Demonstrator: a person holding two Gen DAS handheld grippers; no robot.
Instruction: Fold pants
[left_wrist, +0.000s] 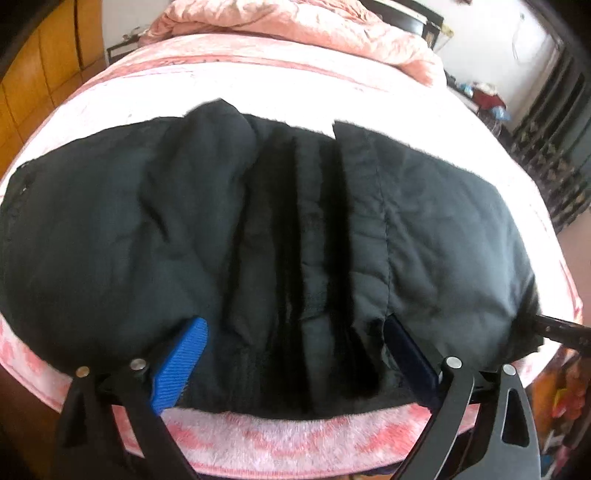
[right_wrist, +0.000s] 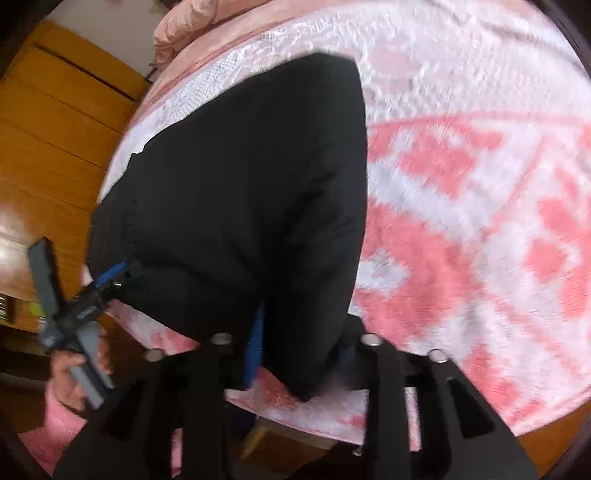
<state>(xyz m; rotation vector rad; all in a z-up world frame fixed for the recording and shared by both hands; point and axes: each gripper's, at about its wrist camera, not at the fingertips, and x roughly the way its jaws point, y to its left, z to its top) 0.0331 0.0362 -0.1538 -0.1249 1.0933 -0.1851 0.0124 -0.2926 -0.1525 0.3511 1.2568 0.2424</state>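
Lying across a pink bed, black pants are already doubled into a thick, rumpled bundle, though further folds seem left. Left tongs sit wide, straddling the hem at six o'clock; whether the pads grip is unclear. Right tongs pinch the pants' corner at six o'clock.

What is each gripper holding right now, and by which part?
The right gripper pinches the black pants at their near corner. The left gripper is open astride the near edge, holding nothing.
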